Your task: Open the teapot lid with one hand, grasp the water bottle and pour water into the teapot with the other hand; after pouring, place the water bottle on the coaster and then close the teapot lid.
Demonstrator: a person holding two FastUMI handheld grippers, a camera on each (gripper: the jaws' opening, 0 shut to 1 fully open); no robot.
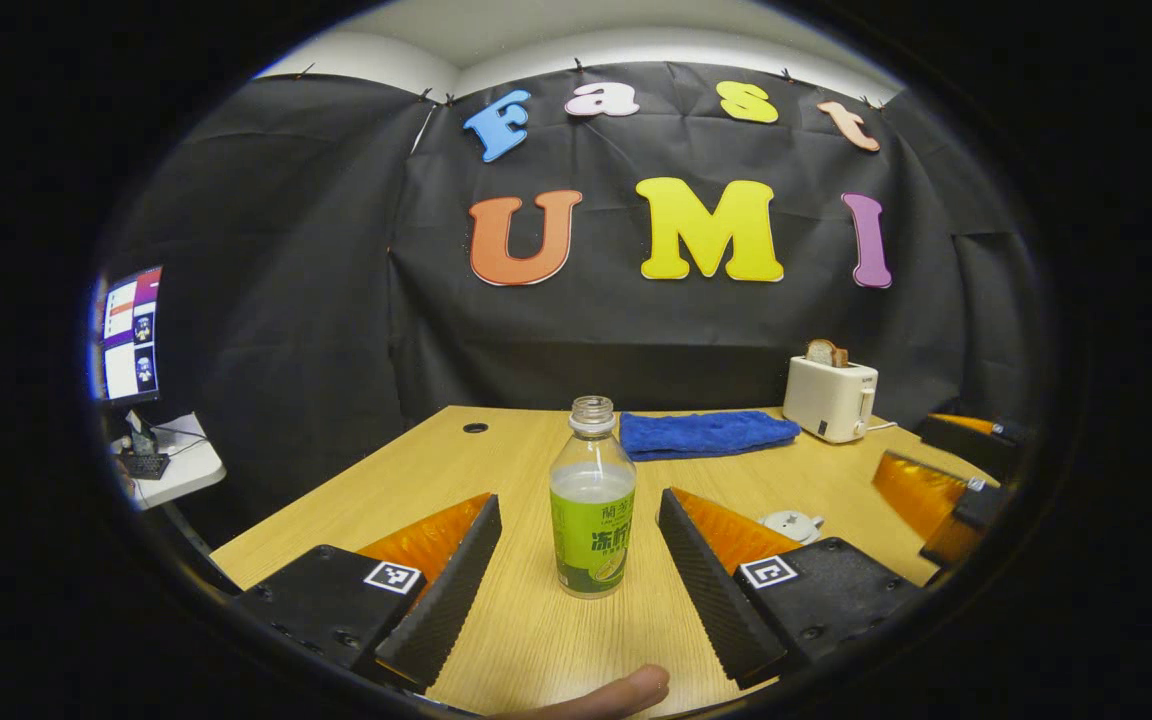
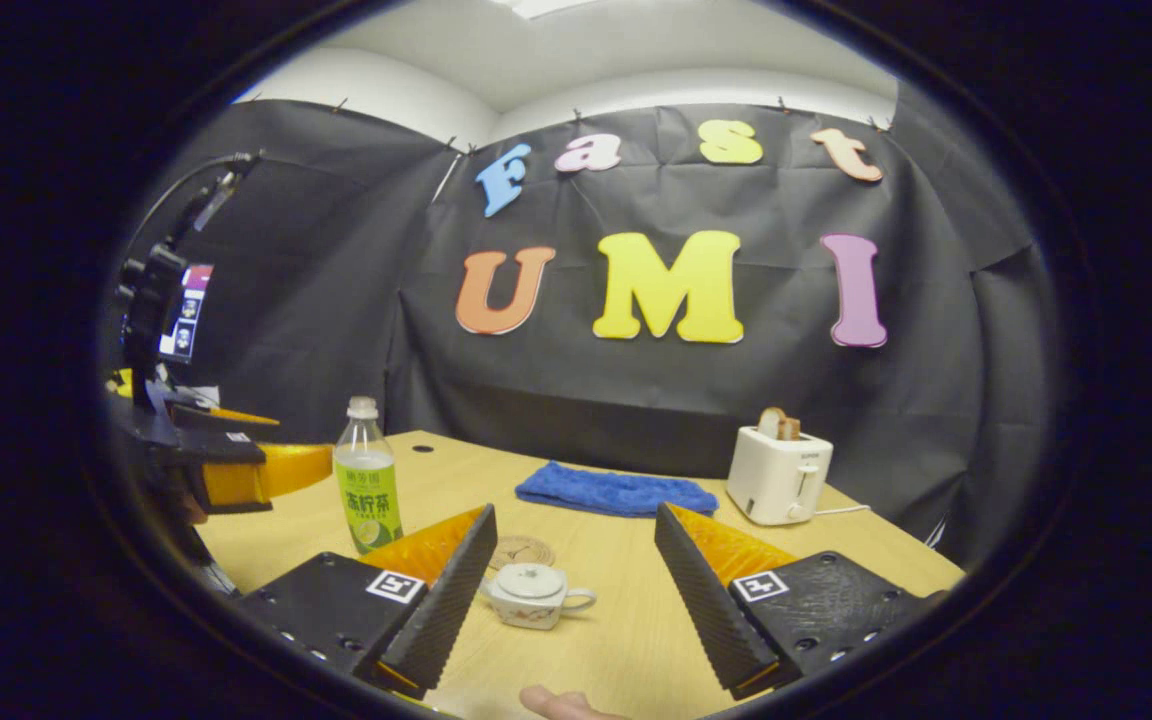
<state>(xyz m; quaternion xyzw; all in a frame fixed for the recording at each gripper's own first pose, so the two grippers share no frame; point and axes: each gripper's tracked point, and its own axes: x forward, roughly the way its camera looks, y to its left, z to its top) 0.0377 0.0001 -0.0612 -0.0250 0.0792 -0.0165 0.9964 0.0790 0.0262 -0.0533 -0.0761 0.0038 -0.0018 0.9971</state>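
A clear water bottle (image 1: 591, 500) with a green label stands upright on the wooden table (image 1: 536, 640), its neck uncapped. My left gripper (image 1: 577, 500) is open, one finger on each side of the bottle and apart from it. In the right gripper view the same bottle (image 2: 367, 490) stands at the left, with the left gripper (image 2: 276, 450) beside it. My right gripper (image 2: 576, 512) is open above a small white teapot (image 2: 533, 592) whose lid is on. A round coaster (image 2: 521, 550) lies just behind the teapot. The teapot (image 1: 791, 522) peeks out beside my left gripper's right finger.
A blue towel (image 1: 701, 433) lies at the back of the table beside a white toaster (image 1: 829, 398) with bread in it. The right gripper (image 1: 906, 445) shows at the far right. A monitor (image 1: 131, 335) and a side table stand off to the left.
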